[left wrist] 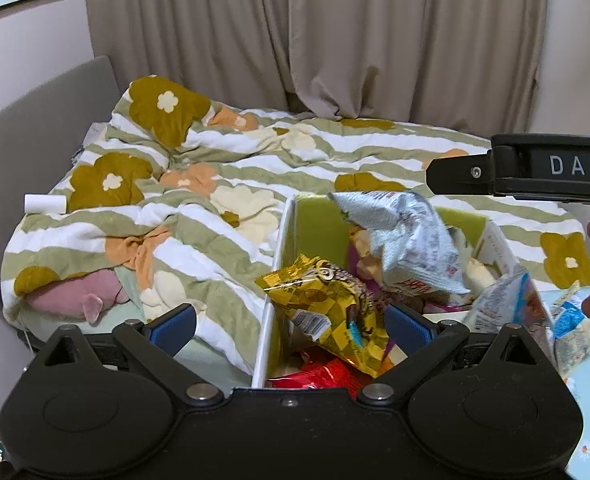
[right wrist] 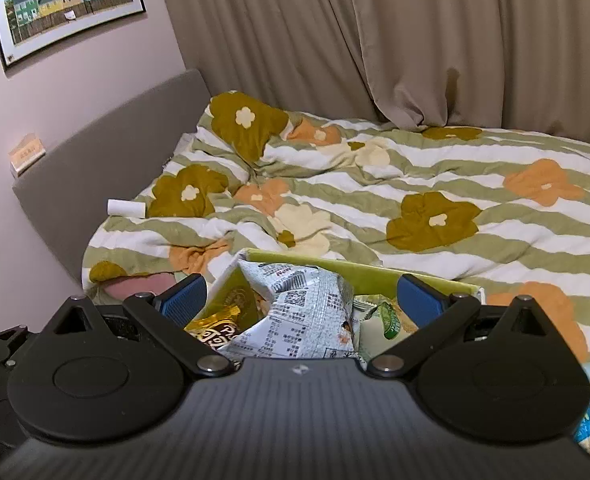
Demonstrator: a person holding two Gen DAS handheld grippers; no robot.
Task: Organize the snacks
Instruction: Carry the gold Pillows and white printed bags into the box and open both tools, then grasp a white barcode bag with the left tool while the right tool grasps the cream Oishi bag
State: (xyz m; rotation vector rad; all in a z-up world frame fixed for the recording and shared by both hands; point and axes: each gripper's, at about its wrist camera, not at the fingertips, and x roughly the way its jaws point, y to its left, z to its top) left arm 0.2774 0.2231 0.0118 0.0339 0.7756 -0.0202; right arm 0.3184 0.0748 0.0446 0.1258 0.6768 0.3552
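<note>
Both tools hang spread wide over the snack box (left wrist: 283, 232), a white-walled bin with a green lining at lower centre of each view, resting on the bed (left wrist: 215, 184). The left hand-held gripper (left wrist: 291, 326) is open around the yellow packet (left wrist: 327, 308). The right hand-held gripper (right wrist: 301, 298) is open too, straddling the silver bag (right wrist: 295, 312). Neither pinches anything. The packets lie jumbled, probably dropped in loose for sorting.

Crumpled silver bag (left wrist: 407, 240), yellow bag (left wrist: 331, 308) and red packet (left wrist: 327, 374) heaped in a green-lined white box (left wrist: 271, 280) on the bed.
</note>
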